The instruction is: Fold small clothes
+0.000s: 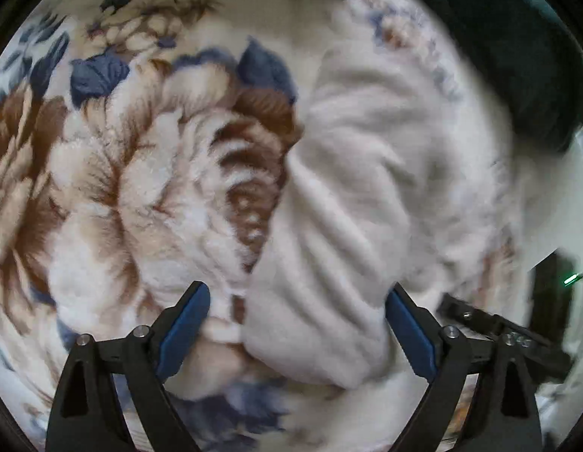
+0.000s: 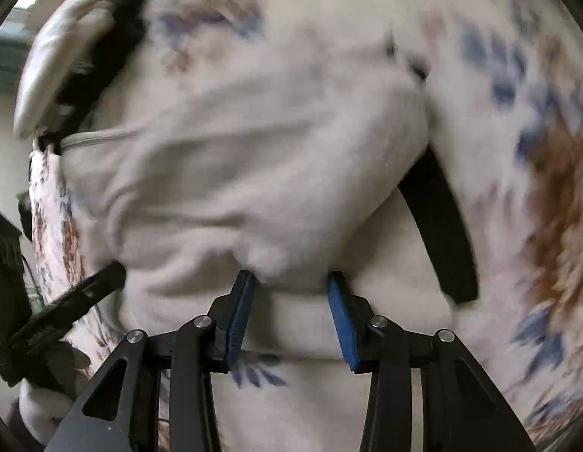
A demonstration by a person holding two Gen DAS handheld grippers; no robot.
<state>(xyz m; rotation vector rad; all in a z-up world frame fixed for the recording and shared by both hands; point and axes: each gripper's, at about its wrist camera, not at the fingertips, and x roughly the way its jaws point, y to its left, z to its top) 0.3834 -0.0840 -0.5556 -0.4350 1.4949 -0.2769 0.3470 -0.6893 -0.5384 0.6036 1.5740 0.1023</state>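
Observation:
A small cream-white fleece garment [image 1: 351, 203] lies bunched on a floral plush blanket [image 1: 133, 173]. My left gripper [image 1: 297, 293] is open, its blue-padded jaws wide apart around the garment's near end. In the right wrist view the same garment [image 2: 254, 165] fills the middle, with a drawstring at its left edge. My right gripper [image 2: 291, 282] is open, its jaws partly apart at the garment's near fold; the cloth sits between the tips. The left gripper's black finger [image 2: 438, 226] shows beside the garment. Both views are motion-blurred.
The blanket has brown and blue flower print [image 2: 555, 188]. A dark green cloth [image 1: 517, 37] lies at the far right in the left wrist view. A dark furry item with a white edge [image 2: 99, 56] sits at the upper left of the right wrist view.

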